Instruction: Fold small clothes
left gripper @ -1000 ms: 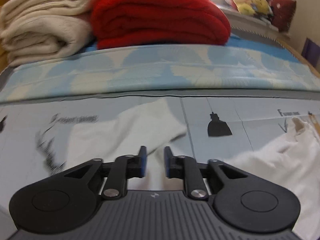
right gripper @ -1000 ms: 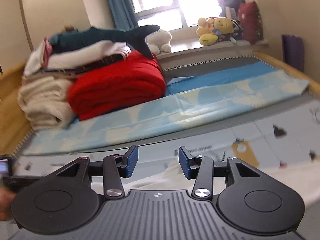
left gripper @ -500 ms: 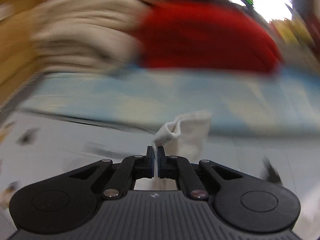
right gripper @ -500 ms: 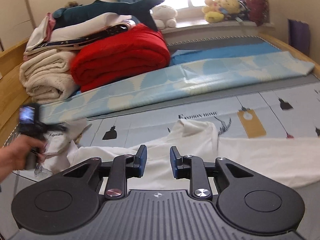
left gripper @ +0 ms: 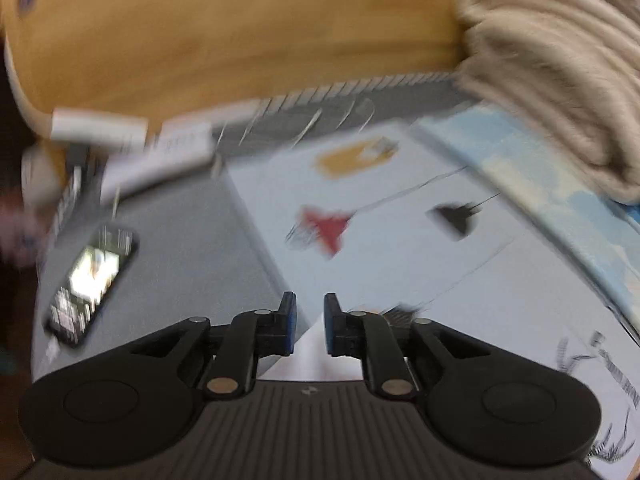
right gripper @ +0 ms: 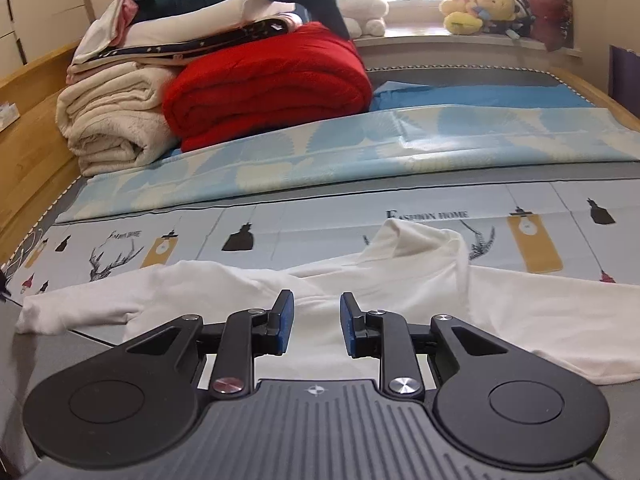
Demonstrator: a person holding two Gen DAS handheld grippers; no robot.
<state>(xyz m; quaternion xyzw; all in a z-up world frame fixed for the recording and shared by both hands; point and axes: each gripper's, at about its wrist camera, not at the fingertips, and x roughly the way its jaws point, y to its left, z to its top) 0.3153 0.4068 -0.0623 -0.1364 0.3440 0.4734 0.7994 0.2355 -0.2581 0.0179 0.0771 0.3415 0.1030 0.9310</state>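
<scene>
A white garment lies spread across the lower middle of the frame as the right gripper hovers narrowly parted, empty, while the left gripper, jaws opening, holds nothing.

White long-sleeve top spread flat on printed sheet, sleeves out L/R, collar rumpled.

The near strip of the bed lies open apart from the spread white garment, while the stacked cream blanket and red blanket block its far left corner, and a phone sits by the left edge.
</scene>
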